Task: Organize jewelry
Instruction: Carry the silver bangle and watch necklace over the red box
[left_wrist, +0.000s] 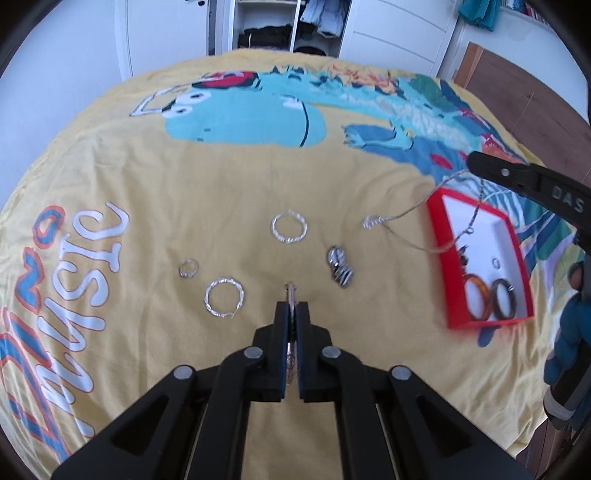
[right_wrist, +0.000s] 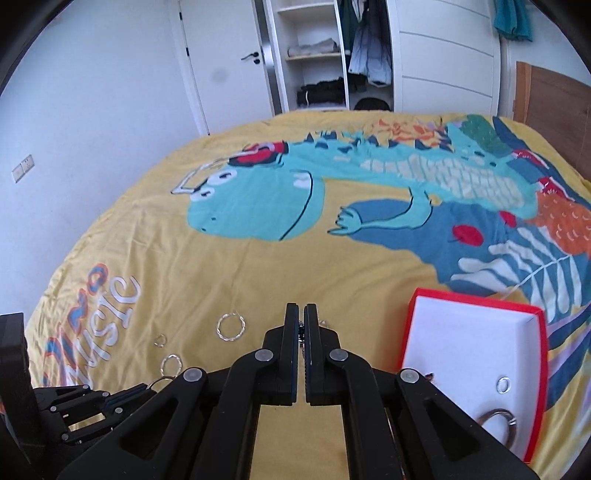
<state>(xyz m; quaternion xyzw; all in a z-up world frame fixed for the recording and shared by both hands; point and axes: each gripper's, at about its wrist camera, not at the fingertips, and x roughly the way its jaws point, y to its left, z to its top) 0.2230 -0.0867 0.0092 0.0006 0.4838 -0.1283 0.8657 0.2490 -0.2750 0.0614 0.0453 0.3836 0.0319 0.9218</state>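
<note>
My left gripper (left_wrist: 292, 308) is shut on a thin metal hoop ring (left_wrist: 290, 291), held edge-on above the yellow bedspread. My right gripper (right_wrist: 301, 314) is shut on a thin chain necklace (left_wrist: 402, 212); the chain hangs from it (left_wrist: 476, 162) and trails over the red box's (left_wrist: 439, 236) edge onto the bed. The white-lined red box (right_wrist: 532, 314) holds an orange ring (left_wrist: 478, 299), a dark ring (left_wrist: 503, 298) and a small silver ring (right_wrist: 503, 384). Two twisted silver hoops (left_wrist: 289, 228) (left_wrist: 224, 297), a small ring (left_wrist: 188, 268) and a zebra-striped piece (left_wrist: 340, 271) lie on the bed.
The bed has a yellow cover with a dinosaur print (right_wrist: 258, 206). An open wardrobe (right_wrist: 325, 55) and a white door (right_wrist: 221, 66) stand beyond its far edge. A wooden headboard (right_wrist: 546, 96) is at the right.
</note>
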